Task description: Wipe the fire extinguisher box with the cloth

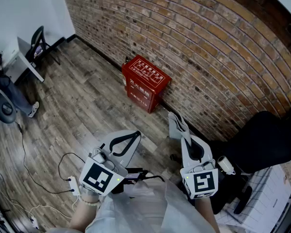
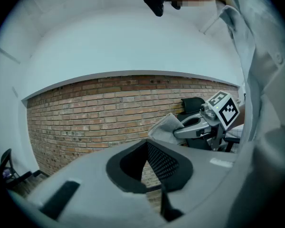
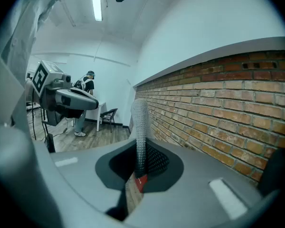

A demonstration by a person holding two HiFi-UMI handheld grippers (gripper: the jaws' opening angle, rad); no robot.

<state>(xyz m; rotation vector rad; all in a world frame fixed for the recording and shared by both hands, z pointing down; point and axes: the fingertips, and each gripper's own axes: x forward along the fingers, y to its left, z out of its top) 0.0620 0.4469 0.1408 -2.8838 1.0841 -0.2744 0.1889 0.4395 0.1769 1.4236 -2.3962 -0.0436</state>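
Note:
The red fire extinguisher box [image 1: 145,81] stands on the wood floor against the brick wall, ahead of both grippers. My right gripper [image 1: 180,131] is shut on a grey cloth [image 1: 176,123], held upright well short of the box. In the right gripper view the cloth [image 3: 140,127] rises between the jaws, and a sliver of the red box [image 3: 140,183] shows below it. My left gripper [image 1: 134,136] is shut with nothing in it, level with the right one. The left gripper view shows the right gripper [image 2: 180,132] holding the cloth [image 2: 165,128].
A black office chair [image 1: 266,140] sits close on the right beside a white crate [image 1: 274,198]. Cables [image 1: 34,178] trail across the floor at the left. A white desk [image 1: 26,64] and a dark chair [image 1: 39,42] stand far left. A person [image 3: 87,103] stands in the background.

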